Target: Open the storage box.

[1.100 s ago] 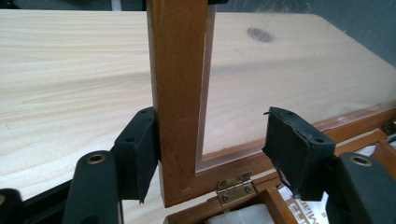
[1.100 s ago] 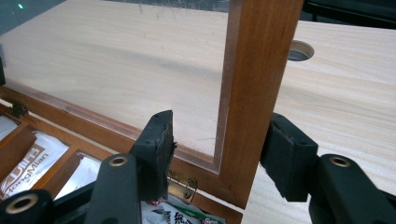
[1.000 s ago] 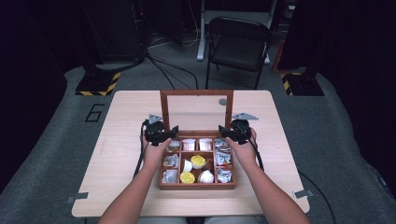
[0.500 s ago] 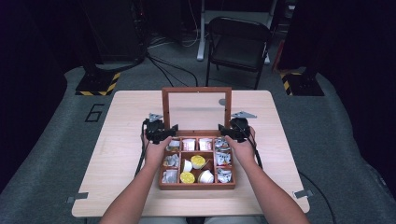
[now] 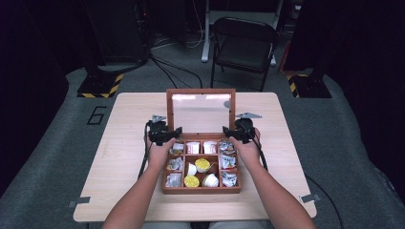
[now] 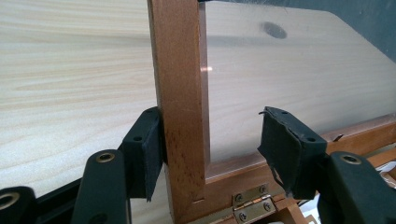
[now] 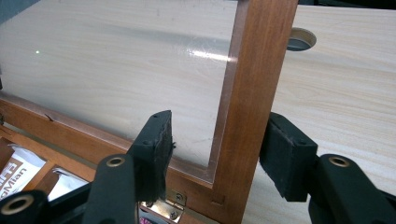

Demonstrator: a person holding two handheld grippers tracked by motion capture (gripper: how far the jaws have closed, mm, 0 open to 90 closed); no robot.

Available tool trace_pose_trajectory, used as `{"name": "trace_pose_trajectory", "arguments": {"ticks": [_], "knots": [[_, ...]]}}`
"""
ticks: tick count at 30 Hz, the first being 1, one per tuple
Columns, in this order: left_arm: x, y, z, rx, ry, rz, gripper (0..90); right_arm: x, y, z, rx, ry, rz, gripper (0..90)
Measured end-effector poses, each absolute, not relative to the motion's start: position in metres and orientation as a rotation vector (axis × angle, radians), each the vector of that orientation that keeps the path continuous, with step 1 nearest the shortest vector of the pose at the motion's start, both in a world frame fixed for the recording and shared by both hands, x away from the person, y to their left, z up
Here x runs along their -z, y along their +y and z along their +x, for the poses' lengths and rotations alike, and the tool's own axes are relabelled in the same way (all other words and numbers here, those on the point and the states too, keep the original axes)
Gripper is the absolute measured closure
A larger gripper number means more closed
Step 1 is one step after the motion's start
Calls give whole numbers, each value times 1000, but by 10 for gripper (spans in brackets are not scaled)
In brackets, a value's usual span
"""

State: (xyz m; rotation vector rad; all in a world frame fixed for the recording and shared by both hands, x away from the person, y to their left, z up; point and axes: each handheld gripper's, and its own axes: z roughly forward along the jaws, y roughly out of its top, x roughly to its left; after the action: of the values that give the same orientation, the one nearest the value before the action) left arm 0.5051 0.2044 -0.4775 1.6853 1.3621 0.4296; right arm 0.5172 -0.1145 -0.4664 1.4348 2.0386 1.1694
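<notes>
Both bare forearms are extended forward from the bottom of the high view, roughly parallel. The black left tongs are held in the left hand, the black right tongs in the right hand, at about the same height. In each gripper view the jaws are spread apart, one pad touching wood, the other standing clear.

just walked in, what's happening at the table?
A person holds a gripper in each hand at a compartmented brown wooden box of small packets and cups on the light wood table. Its clear-paned hinged lid stands upright. The left gripper and right gripper each straddle a side rail of the lid frame, jaws open; only the left's outer pad touches wood.
</notes>
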Motion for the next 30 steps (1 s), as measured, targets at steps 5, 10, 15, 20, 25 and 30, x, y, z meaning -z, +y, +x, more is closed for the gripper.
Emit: {"name": "trace_pose_trajectory", "arguments": {"ticks": [5,10,15,20,25,30], "knots": [[476,205,509,-383,1400,1673,402,467,-111,520,-1169,2032,1451,397],[478,204,512,-371,1408,1673,375,467,-111,522,-1181,2034,1486,390],[480,204,514,-352,1417,1666,363,469,-111,524,-1188,2038,1504,378],[482,206,516,-335,1412,1668,360,470,-111,526,-1192,2042,1512,366],[484,207,518,-317,1411,1663,360,472,-113,528,-1204,2057,1533,363],[486,208,520,-301,1422,1657,357,473,-113,532,-1195,2080,1563,361]]}}
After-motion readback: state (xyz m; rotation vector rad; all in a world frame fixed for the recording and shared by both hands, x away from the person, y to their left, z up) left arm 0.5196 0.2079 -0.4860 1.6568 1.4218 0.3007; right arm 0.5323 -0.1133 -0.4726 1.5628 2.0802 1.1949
